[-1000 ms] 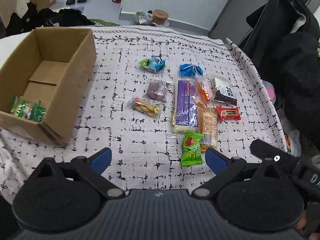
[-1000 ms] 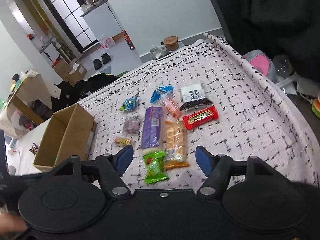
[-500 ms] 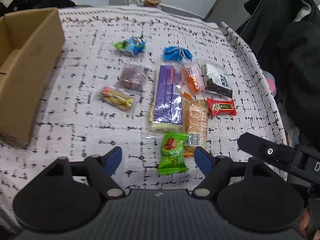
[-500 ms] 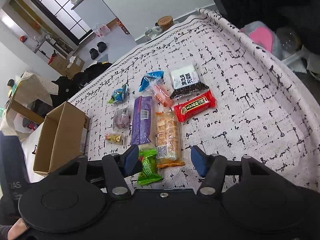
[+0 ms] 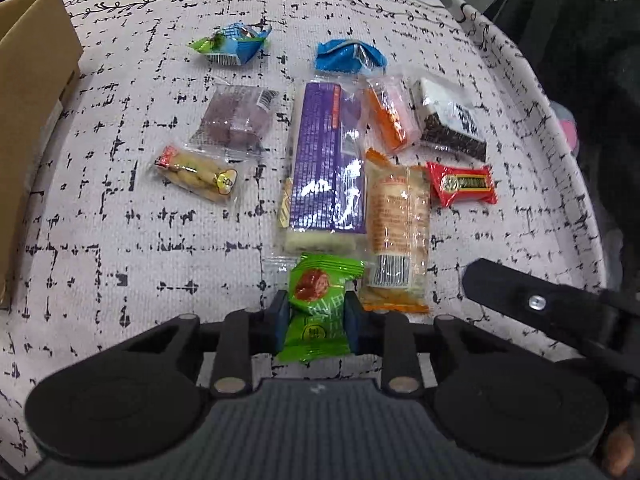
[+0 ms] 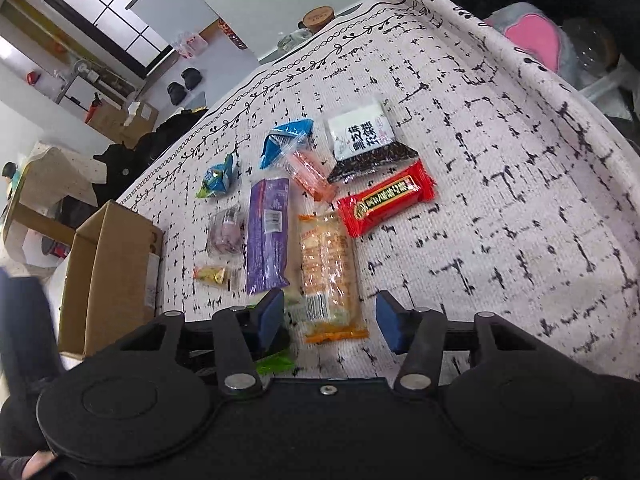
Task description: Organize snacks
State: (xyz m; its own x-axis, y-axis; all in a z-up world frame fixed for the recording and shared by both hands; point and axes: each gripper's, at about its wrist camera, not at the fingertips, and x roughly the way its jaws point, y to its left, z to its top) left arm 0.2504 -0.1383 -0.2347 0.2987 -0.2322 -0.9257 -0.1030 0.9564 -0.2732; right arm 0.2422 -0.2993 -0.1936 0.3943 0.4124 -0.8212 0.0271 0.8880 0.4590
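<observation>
Snacks lie scattered on the counter (image 5: pixel 120 216); my left tongs (image 5: pixel 314 316) have just been closing and now pinch the green packet (image 5: pixel 318 304) (nearest me), while my right tongs (image 6: pixel 330 322), also closing, straddle the orange cracker pack (image 6: pixel 328 268) without touching it.

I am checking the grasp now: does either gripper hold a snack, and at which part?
The left gripper has just closed on the green packet, pinching its two side edges near the middle. The right gripper holds nothing.
</observation>
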